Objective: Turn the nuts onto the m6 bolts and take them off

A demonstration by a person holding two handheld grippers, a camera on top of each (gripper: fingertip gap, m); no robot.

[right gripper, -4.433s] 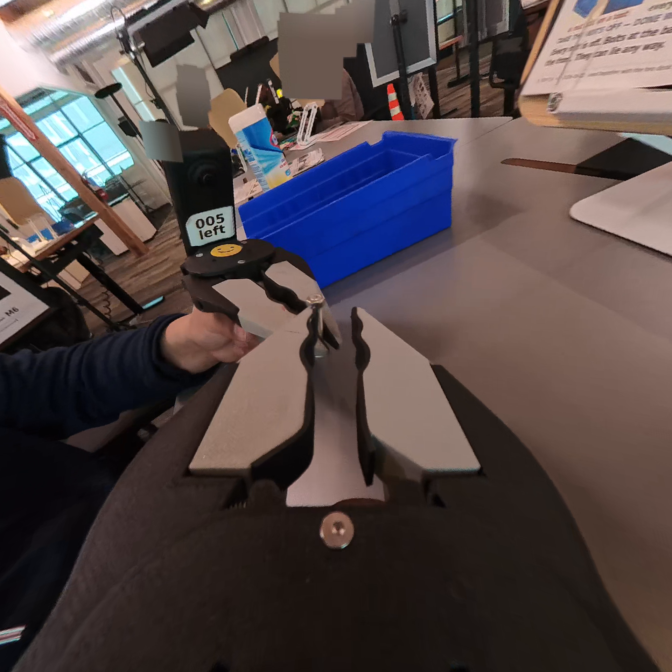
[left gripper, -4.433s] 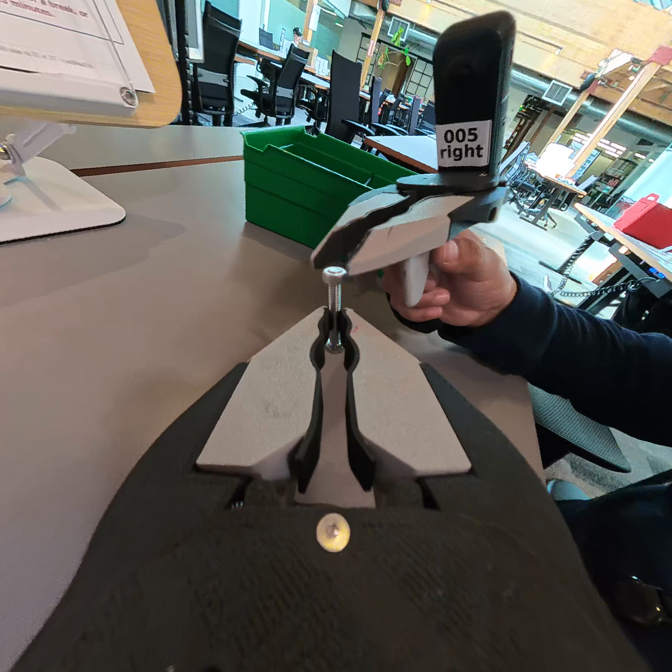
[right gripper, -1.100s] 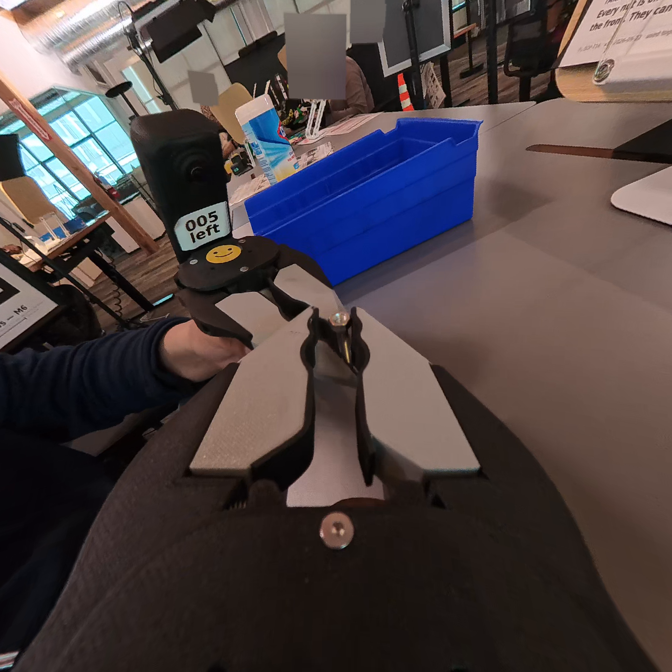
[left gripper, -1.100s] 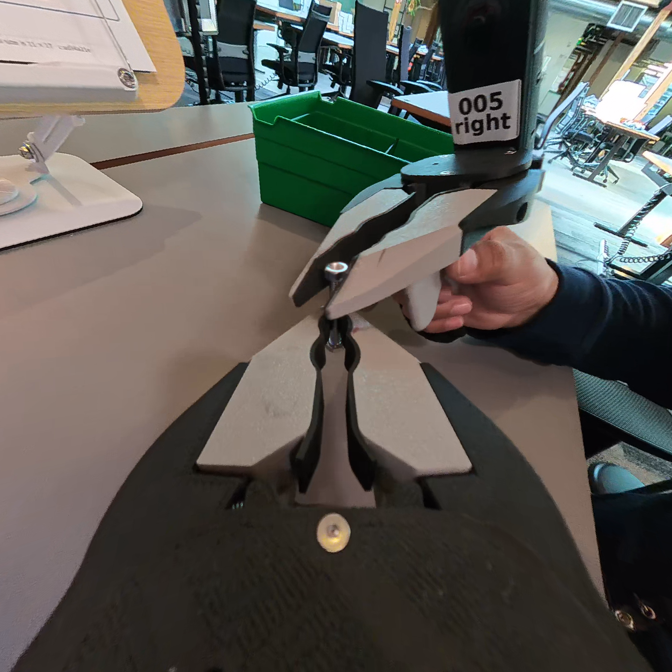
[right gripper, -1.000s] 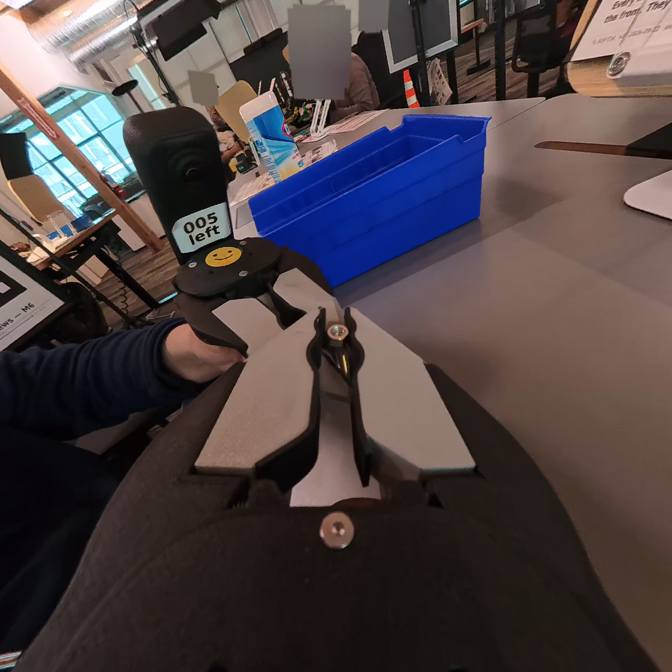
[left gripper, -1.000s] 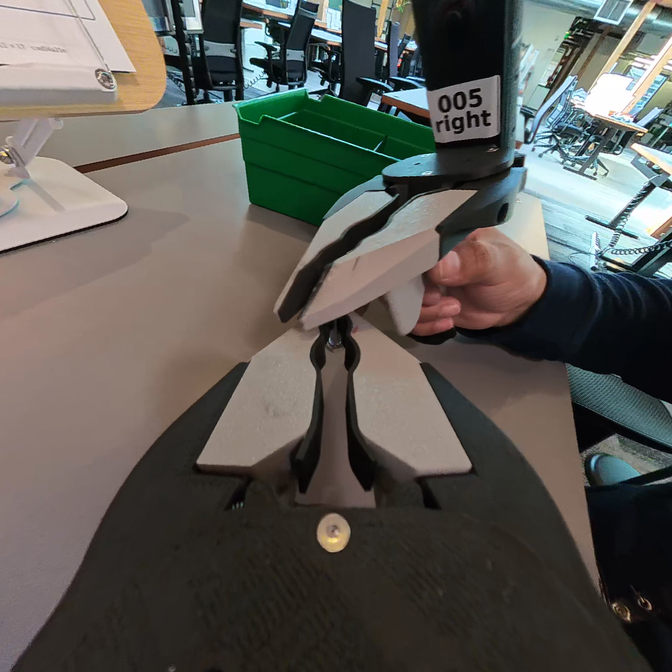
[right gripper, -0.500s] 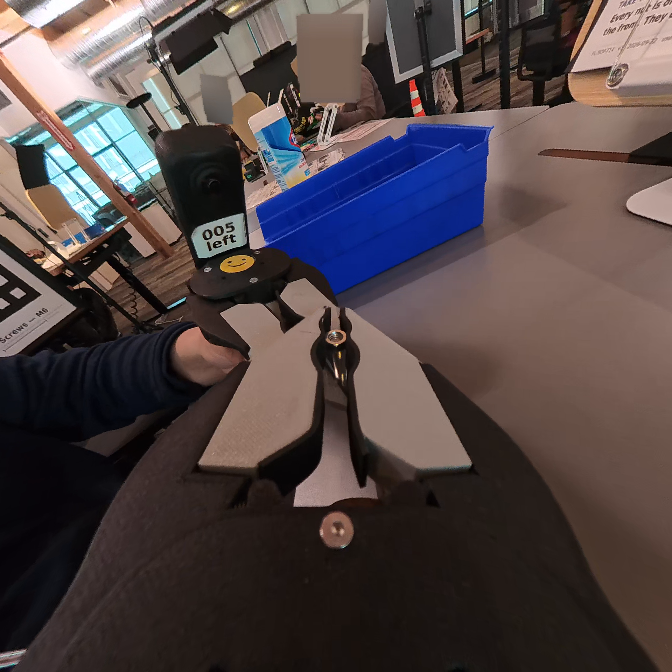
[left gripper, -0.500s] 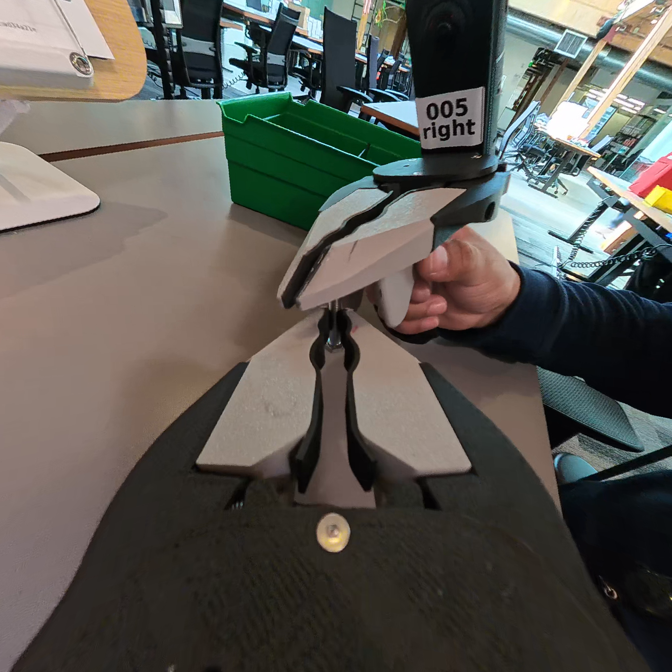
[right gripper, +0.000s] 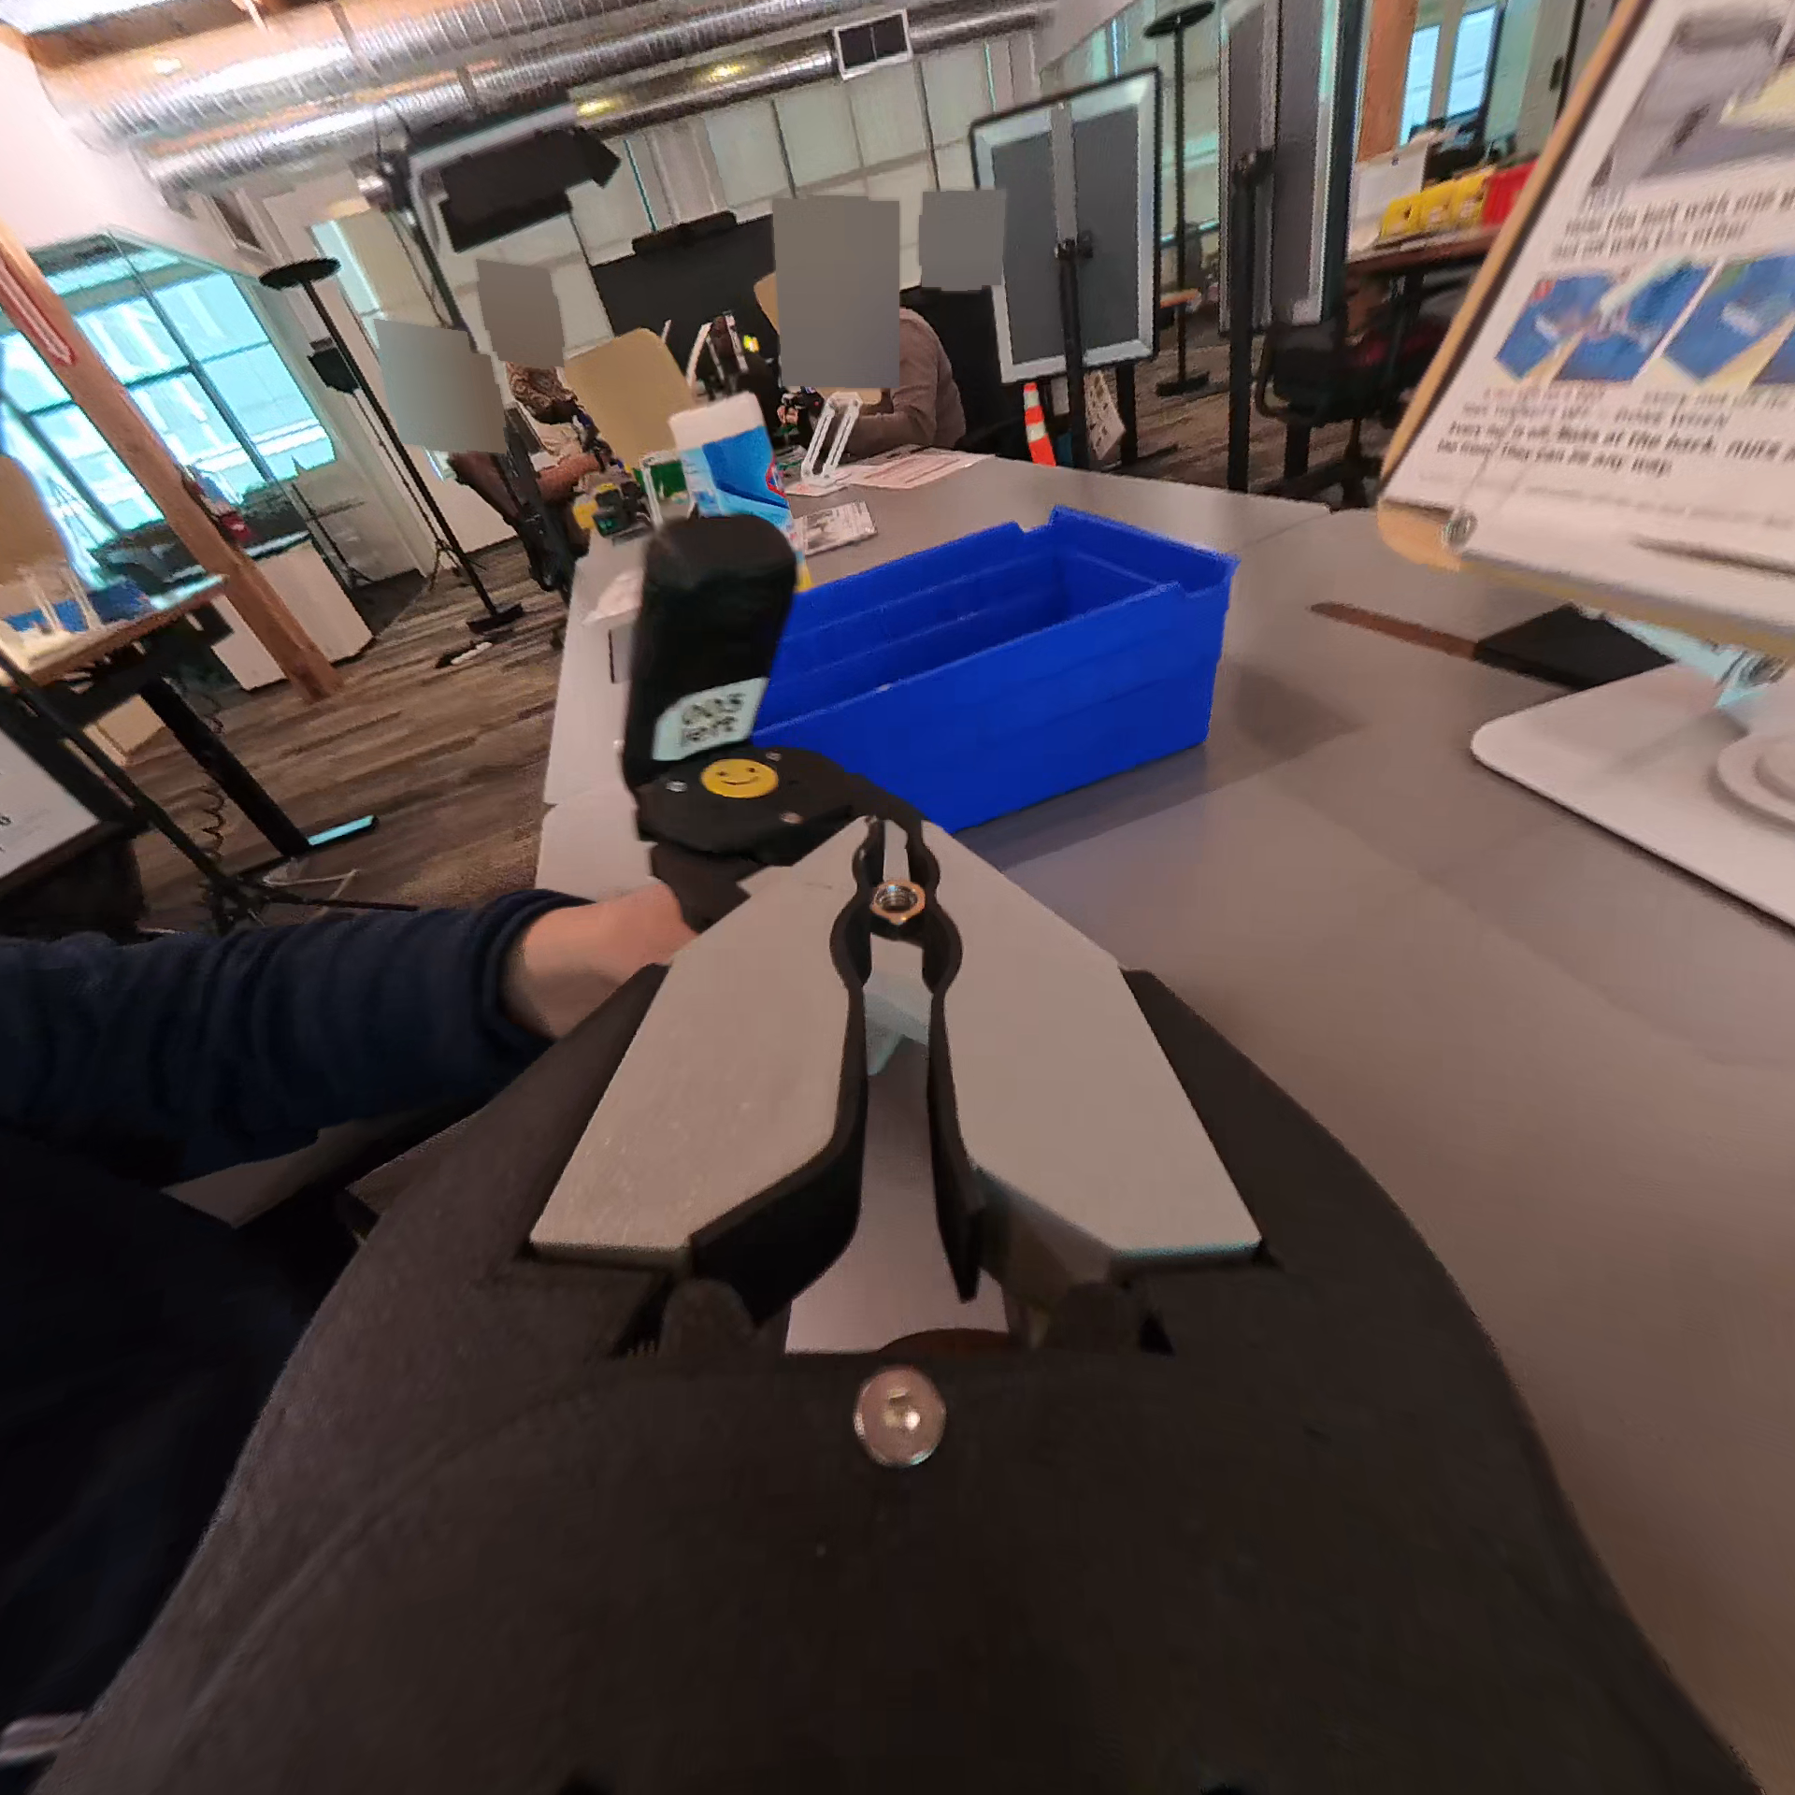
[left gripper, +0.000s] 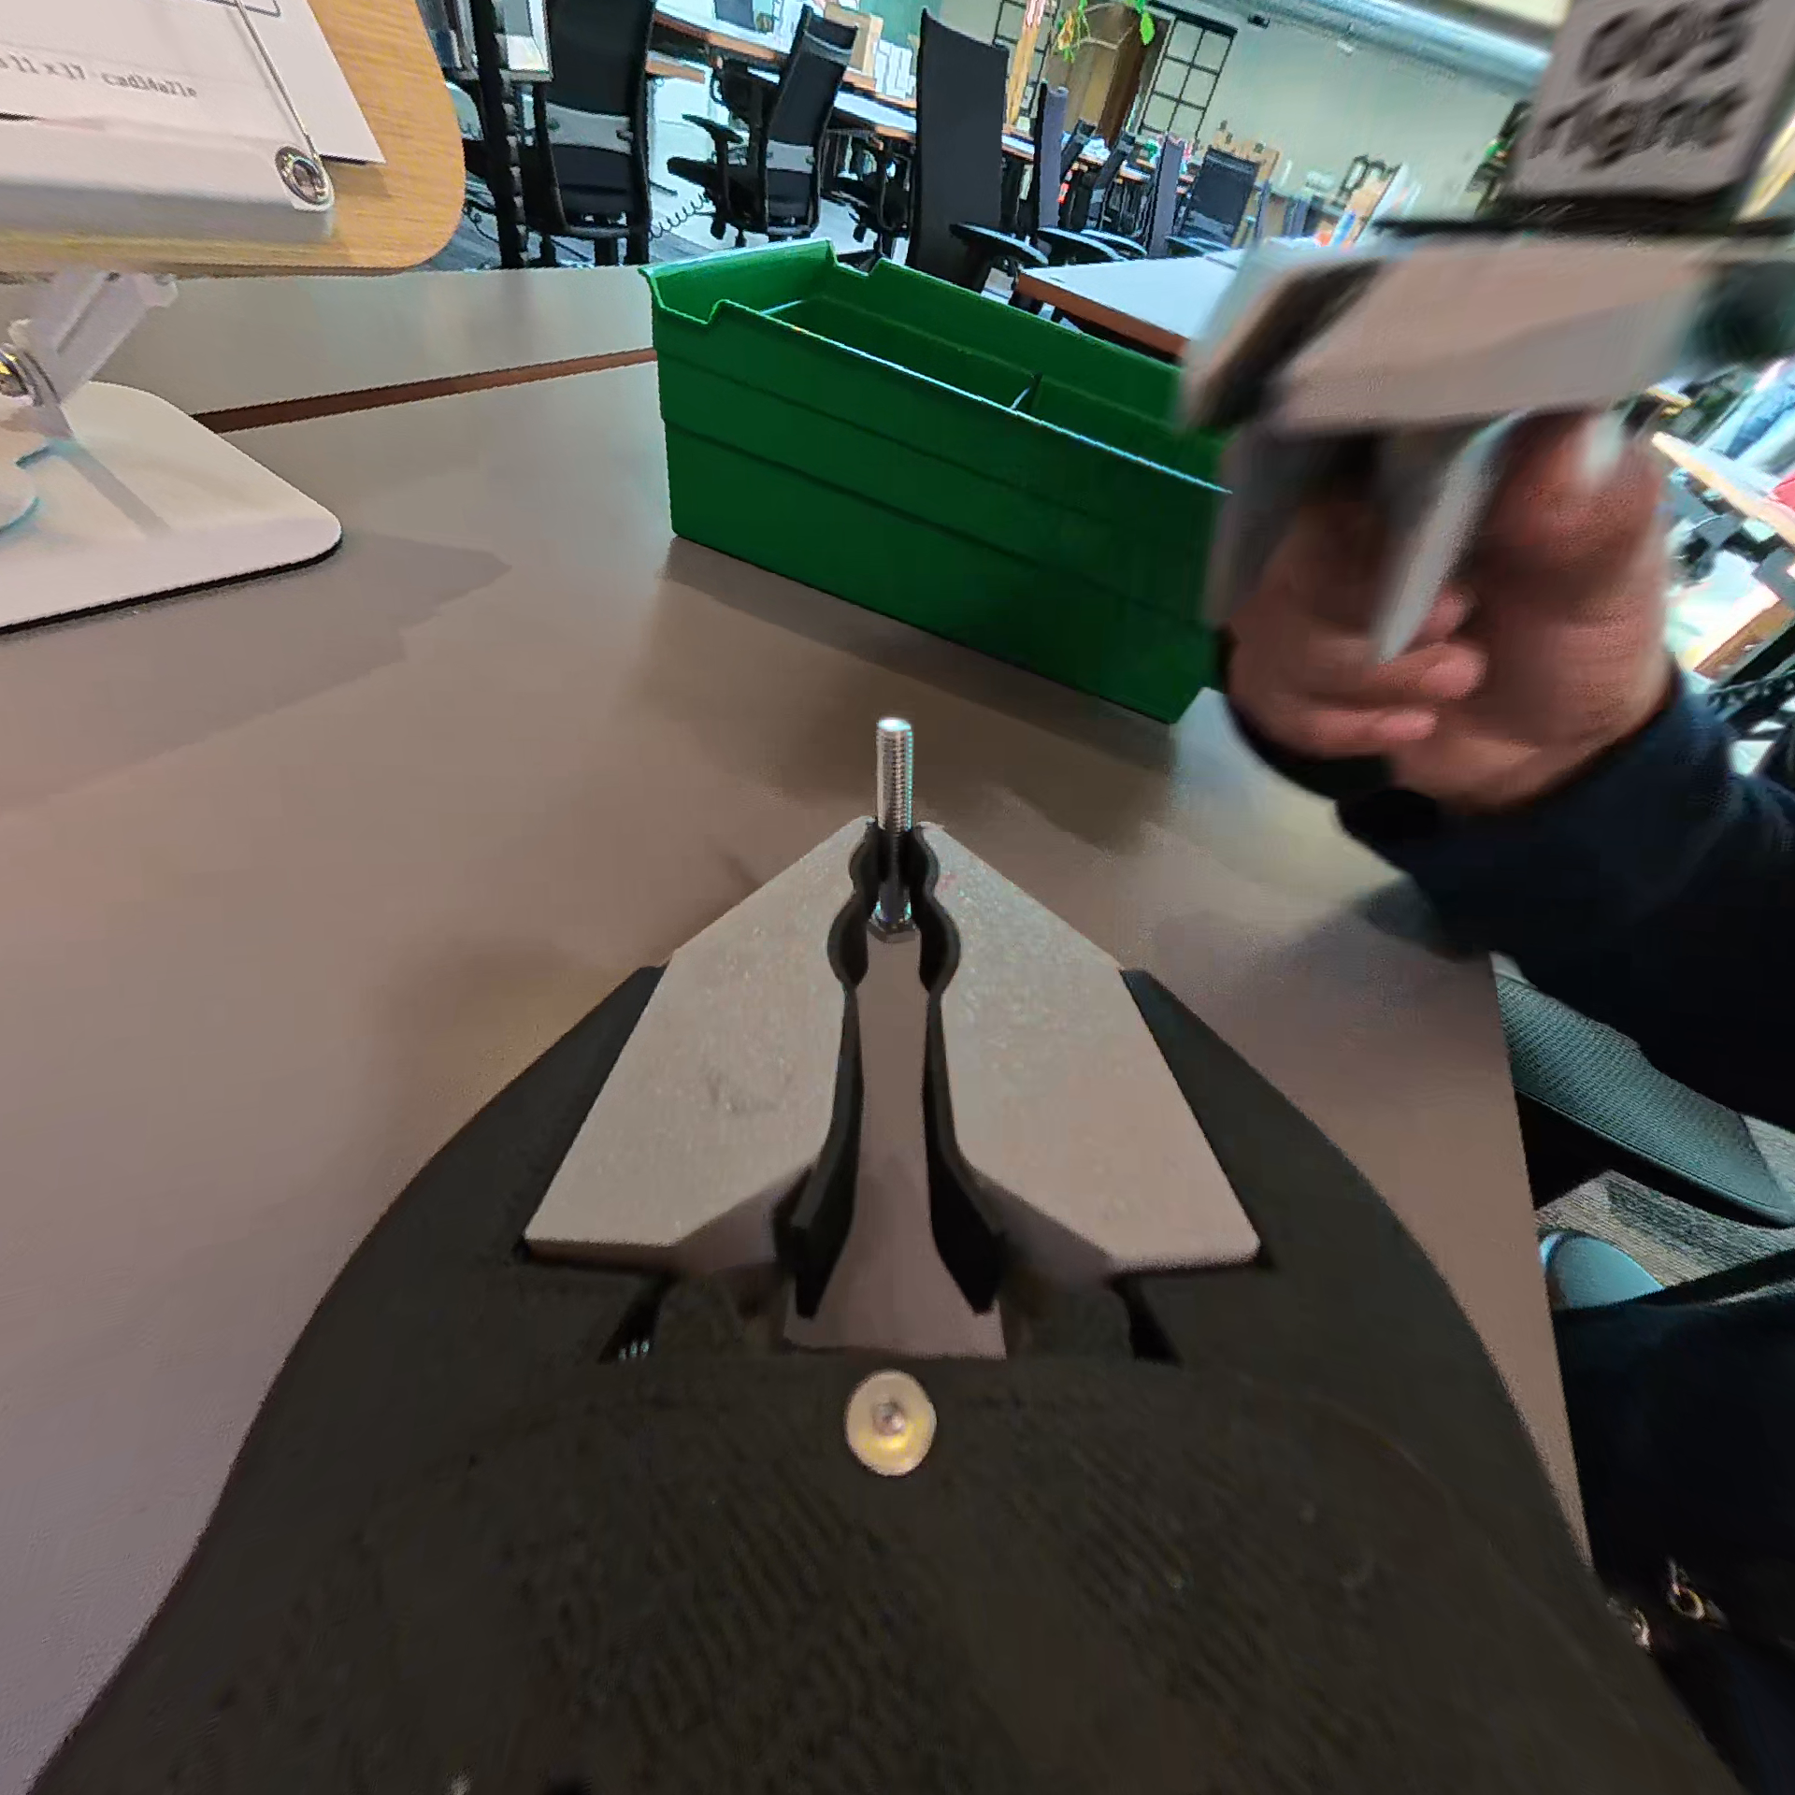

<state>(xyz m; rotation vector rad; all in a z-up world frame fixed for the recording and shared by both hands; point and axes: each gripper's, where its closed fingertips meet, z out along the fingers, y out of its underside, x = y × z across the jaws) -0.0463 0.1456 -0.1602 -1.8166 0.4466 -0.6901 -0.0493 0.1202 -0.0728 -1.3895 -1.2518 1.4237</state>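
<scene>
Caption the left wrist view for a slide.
Left gripper clamps an upright bare bolt above the grey table, with a green bin behind.

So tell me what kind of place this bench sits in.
Probably an open-plan office used as a workshop or lab: rows of black office chairs behind the grey table, exposed ceiling ducts, and a green parts bin and blue parts bin on it.

Green bin (left gripper: 932, 466), blue bin (right gripper: 991, 670), white stand base (left gripper: 146, 505), grey table (left gripper: 389, 738)
</scene>
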